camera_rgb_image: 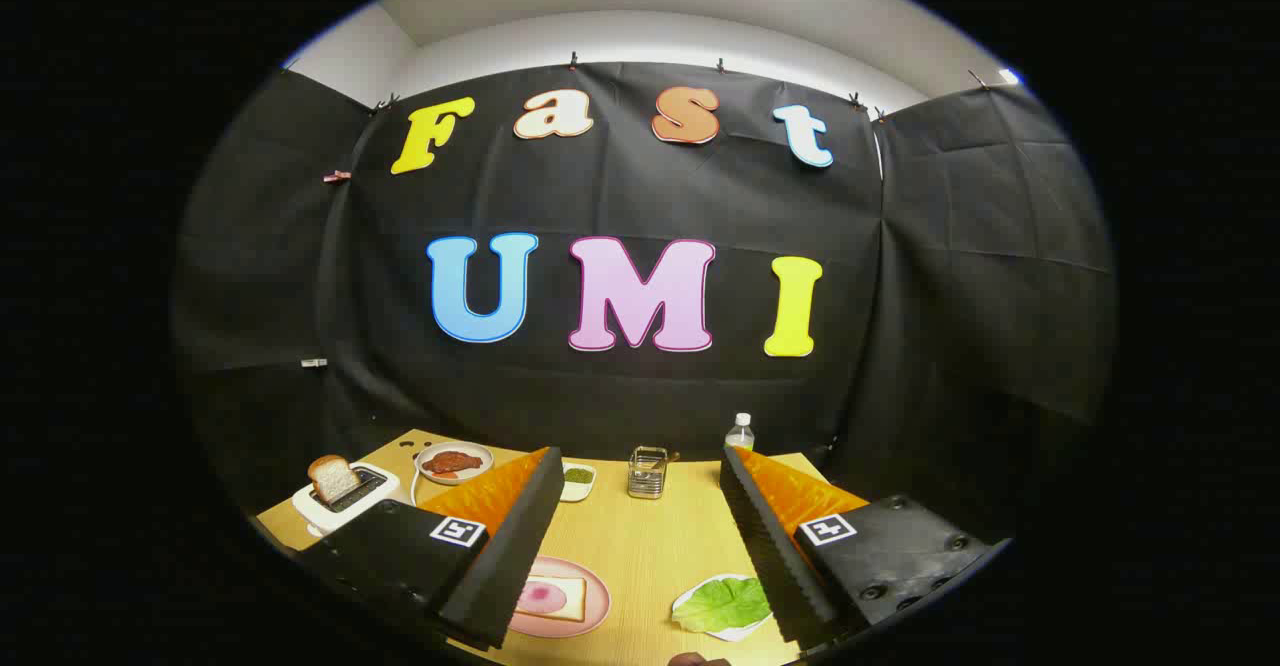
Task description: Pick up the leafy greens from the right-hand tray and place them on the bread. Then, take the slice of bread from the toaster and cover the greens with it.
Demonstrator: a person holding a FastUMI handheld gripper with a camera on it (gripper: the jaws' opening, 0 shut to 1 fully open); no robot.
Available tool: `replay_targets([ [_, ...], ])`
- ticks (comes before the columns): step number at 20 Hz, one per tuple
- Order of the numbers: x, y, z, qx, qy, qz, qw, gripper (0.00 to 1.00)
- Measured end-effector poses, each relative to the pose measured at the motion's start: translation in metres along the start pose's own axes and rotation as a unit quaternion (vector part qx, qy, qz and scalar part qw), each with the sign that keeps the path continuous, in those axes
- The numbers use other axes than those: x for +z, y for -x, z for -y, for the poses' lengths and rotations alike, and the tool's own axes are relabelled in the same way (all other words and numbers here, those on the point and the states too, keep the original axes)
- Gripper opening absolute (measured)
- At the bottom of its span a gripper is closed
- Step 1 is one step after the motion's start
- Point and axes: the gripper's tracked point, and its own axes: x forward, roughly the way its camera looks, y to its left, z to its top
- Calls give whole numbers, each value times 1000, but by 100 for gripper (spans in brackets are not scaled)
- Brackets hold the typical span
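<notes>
My gripper (640, 536) is open, held above the wooden table with nothing between its fingers. A green leaf (724, 604) lies on a small white tray (690, 601) just inside the right finger (775, 556), partly hidden by it. A slice of bread with a pink slice on top (552, 597) rests on a pink plate (590, 618) beside the left finger (505, 546), its left part covered by that finger. Off to the left, beyond the left finger, a white toaster (345, 501) holds an upright slice of bread (333, 477).
At the far side of the table stand a white plate with red food (453, 462), a small white dish of dark green stuff (578, 477), a metal wire holder (648, 472) and a clear bottle (739, 433). The toaster's white cord (413, 486) runs behind it.
</notes>
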Motion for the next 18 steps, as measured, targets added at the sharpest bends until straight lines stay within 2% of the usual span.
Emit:
replay_targets([
  [6,-19,-10,4,-2,13,-29,1000,98],
  [11,-26,-12,0,11,1,-37,999,98],
  [18,-39,-12,14,3,-11,-54,998,98],
])
